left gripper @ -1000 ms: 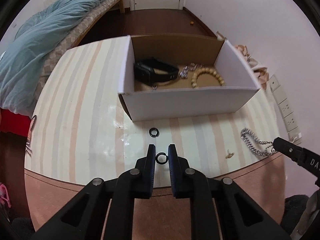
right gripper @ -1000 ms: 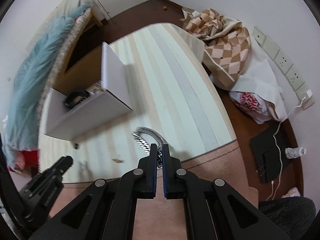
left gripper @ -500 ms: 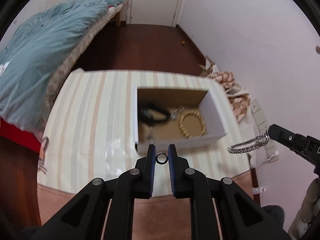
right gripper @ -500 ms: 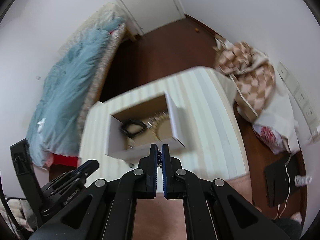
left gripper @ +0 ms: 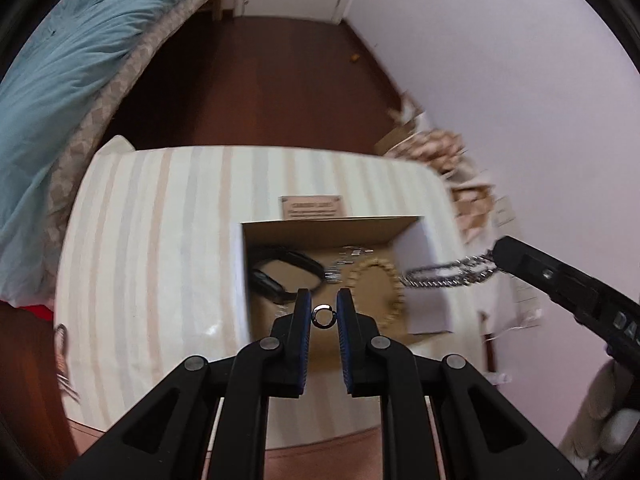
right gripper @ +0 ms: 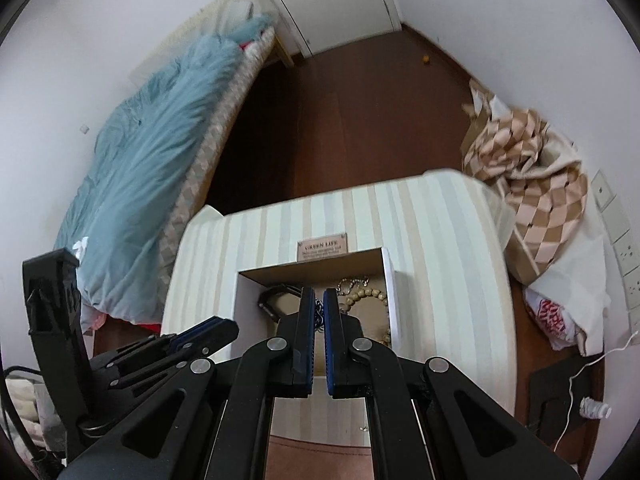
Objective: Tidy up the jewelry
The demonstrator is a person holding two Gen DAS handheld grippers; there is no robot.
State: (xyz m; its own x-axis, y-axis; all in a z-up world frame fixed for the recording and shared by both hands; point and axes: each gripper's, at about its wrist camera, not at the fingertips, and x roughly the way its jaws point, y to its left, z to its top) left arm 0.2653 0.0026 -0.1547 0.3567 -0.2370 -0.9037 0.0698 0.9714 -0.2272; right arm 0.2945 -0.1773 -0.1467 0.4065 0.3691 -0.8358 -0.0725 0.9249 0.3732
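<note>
pinching ring (left gripper: 322, 317); right hand-held gripper (right gripper: 316, 304) clamps chain (left gripper: 444, 276)

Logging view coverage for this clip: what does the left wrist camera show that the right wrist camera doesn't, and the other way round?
Only the left wrist view shows the small ring pinched in the left gripper, and the silver chain hanging in full from the right gripper. Only the right wrist view shows the checkered blanket and wall sockets sharply. Both show the white box with the black watch and bead bracelet, and the striped table.
</note>
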